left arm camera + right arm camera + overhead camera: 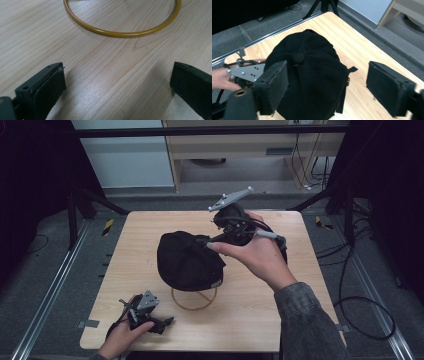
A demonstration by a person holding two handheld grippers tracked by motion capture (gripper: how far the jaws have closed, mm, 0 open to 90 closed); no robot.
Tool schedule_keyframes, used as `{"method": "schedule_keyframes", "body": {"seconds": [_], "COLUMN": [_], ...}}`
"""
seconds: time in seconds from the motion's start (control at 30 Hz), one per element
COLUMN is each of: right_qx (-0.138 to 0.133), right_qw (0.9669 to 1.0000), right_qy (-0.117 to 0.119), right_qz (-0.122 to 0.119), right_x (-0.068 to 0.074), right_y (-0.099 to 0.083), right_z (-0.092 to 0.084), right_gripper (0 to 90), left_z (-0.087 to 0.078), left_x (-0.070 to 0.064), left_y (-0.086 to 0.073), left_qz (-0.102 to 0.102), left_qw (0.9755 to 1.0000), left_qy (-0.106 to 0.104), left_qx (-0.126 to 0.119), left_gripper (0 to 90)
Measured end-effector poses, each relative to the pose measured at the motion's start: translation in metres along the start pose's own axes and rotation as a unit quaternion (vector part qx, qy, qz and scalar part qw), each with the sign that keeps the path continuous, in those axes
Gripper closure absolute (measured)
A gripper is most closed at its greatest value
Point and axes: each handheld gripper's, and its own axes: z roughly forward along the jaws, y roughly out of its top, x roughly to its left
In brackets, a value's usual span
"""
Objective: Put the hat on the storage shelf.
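On the table (260,320), black cap (187,262) tops yellow-ringed stand (194,301); both grippers' jaws apart, empty.

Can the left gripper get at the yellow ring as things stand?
Probably yes. The left gripper sits open on bare table, facing the near arc of the yellow ring. Only the ring's far side sits under the black cap.

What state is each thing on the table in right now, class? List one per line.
Black cap: perched on the stand, crown up, not gripped.
Yellow ring stand: base ring flat on the table.
Left gripper: open, low over bare wood, holding nothing.
Right gripper: open, above the cap, fingers clear of the fabric.
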Motion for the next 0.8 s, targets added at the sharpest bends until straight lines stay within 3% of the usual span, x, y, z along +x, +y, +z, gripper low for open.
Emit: {"method": "schedule_keyframes", "body": {"seconds": [0.23,0.57,0.8], "right_qx": [-0.010,-0.021,-0.018], "right_qw": [0.9996,0.9990,0.9978], "right_qy": [-0.023,-0.034,-0.059], "right_qz": [0.016,0.020,0.024], "right_x": [-0.009,-0.023,-0.031], "right_y": [-0.010,-0.034,-0.051], "right_z": [-0.009,-0.028,-0.039], "right_gripper": [7.7,6.4,8.9], "left_z": [0.000,0.000,0.000], "left_x": [0.000,0.000,0.000], "left_y": [0.000,0.000,0.000], "left_qz": [0.000,-0.001,-0.001], "left_qw": [1.0000,1.0000,1.0000], "left_qy": [0.000,0.000,0.001], "left_qx": [0.000,0.001,0.000], "left_gripper": [0.0,0.0,0.0]}}
